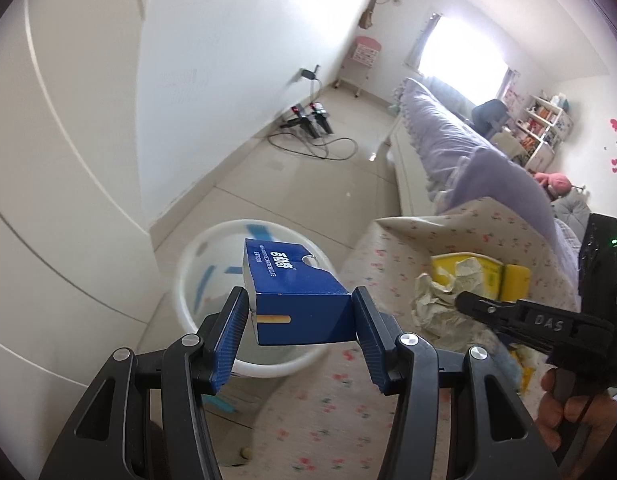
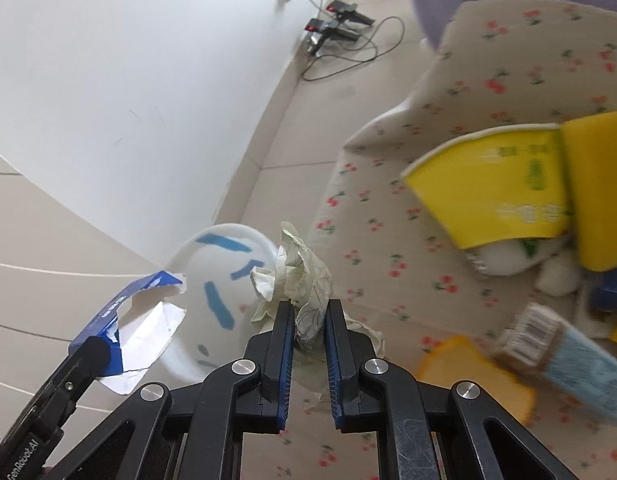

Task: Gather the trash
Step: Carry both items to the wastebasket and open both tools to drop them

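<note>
Here, at the far left of the left wrist view, one white bin [image 1: 212,280] with blue streaks stands on the tiled floor [image 1: 308,184], close against the bed's near corner. Above its mouth the left claw [image 1: 300,312] pinches one blue carton [image 1: 296,292] by its two sides, both blue pads pressed flat on it. To the right lies the bed [image 1: 388,420] with its cherry-print sheet, and on it one yellow carton [image 1: 492,276] sits beside other litter. In front of that carton the right claw [image 1: 460,300] comes in from the right, clamped on one crumpled paper wad [image 1: 432,300]; part of a hand [image 1: 572,412] shows below it.

In the right wrist view, the left claw [image 2: 96,348] enters at the lower left with the blue carton [image 2: 128,320], whose torn white end gapes open. Just right of it is the bin [image 2: 216,280]. The right claw [image 2: 308,320] has its two pads nearly together, squeezing the paper wad [image 2: 296,276], which hangs at the bin's right edge over the bed's border. Farther right the yellow carton [image 2: 492,192] lies on the sheet [image 2: 368,200], with one pale blue barcoded packet [image 2: 568,364] near it.
</note>
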Demonstrator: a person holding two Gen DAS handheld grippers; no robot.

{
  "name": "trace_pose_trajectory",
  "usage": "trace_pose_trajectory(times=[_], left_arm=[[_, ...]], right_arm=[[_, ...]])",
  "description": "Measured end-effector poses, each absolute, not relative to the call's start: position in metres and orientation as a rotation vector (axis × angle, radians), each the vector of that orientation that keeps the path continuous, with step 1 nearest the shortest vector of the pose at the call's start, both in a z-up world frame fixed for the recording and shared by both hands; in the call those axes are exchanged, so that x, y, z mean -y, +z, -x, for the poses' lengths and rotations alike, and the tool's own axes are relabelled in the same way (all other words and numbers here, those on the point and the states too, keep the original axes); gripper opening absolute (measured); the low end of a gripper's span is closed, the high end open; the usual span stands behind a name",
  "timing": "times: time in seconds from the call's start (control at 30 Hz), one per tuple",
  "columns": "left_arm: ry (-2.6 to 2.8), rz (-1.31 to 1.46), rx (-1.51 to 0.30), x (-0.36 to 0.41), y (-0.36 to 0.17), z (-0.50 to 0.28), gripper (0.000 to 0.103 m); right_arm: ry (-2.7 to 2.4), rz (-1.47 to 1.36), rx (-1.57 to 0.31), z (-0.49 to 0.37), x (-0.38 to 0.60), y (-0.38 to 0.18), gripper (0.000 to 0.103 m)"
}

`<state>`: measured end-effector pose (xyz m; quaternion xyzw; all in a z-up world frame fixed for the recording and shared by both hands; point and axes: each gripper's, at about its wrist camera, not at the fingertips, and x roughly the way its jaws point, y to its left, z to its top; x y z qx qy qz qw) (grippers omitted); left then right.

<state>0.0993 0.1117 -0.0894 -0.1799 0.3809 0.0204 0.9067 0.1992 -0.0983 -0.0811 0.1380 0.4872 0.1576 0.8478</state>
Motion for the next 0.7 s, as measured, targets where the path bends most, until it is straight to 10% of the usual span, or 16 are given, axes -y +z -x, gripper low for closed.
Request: trace_pose_trajectory(times=[0.4,0.7], left_arm=[[0.178,0.358,-0.909,-0.149,-0.113,-0.098,0.09],[0.247,0.278,-0.922,-0.159,-0.109,-0.084,0.094]], right_arm=[[0.393,-0.312,-1.045,-0.216,0.065,-0.105,0.014],[0.441,-0.304,-1.041,-0.225,0.033,-0.115,0.014]])
